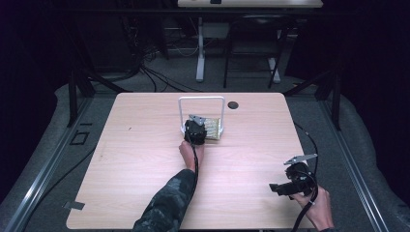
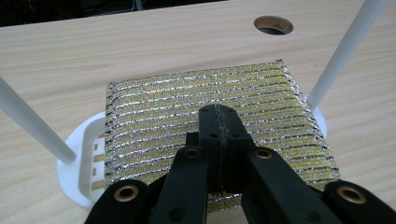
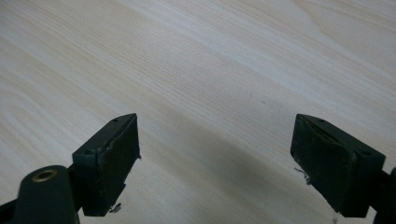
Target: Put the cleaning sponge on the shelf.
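Your left gripper [image 2: 218, 116] is squeezed shut with nothing in it, over the shiny gold cloth [image 2: 205, 116] on the white rack [image 2: 77, 158], so pushing could slide the cloth off, while your right gripper [image 3: 215, 154] waits open.

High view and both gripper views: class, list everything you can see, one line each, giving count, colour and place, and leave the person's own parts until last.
Table: one, pale wood, filling the middle of the high view.
Cable hole: one, dark, round, near the table's far edge.
Rack: one, white, arched handle over a flat base, far middle of the table.
Cloth: one, gold and silver stripes, lying on the rack's base between its posts.
Desk: one, pale top on white legs, on the floor beyond the table.
Left claw: one, black, shut, over the cloth.
Right claw: one, black, open, above bare table at the near right.
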A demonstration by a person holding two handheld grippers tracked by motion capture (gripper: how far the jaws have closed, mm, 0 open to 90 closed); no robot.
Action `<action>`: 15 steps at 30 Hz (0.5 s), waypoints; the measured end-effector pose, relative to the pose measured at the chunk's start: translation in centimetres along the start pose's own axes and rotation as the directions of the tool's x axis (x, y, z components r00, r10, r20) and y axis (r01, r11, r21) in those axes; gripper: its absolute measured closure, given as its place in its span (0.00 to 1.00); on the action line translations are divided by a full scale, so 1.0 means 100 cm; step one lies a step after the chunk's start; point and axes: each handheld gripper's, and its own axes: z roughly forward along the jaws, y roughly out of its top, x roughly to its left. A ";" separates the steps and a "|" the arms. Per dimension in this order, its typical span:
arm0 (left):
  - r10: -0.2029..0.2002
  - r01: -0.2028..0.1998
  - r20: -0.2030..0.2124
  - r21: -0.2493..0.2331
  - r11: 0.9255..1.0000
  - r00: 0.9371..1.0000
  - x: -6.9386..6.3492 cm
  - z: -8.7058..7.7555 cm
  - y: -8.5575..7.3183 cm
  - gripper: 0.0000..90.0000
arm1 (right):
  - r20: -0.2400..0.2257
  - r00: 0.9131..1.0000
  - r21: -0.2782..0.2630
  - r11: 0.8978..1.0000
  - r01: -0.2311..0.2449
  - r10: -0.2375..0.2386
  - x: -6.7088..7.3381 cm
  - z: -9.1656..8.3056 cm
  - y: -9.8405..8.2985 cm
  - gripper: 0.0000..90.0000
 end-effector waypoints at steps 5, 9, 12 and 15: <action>0.001 -0.001 0.002 -0.008 1.000 1.000 -0.001 -0.003 0.002 0.87 | 0.002 1.000 -0.001 1.000 -0.006 0.006 0.001 -0.001 -0.001 0.17; -0.005 0.005 0.010 -0.001 1.000 1.000 0.001 -0.007 0.006 0.73 | 0.002 1.000 0.008 1.000 -0.005 0.005 0.000 -0.002 -0.001 0.17; -0.007 0.007 0.019 0.010 1.000 1.000 0.002 -0.009 0.007 0.61 | 0.007 1.000 0.002 1.000 -0.001 0.001 0.001 -0.002 -0.001 0.17; 0.001 -0.003 0.058 0.029 1.000 0.998 0.004 -0.016 0.011 0.51 | 0.011 1.000 0.002 1.000 -0.005 0.005 0.001 -0.004 -0.002 0.17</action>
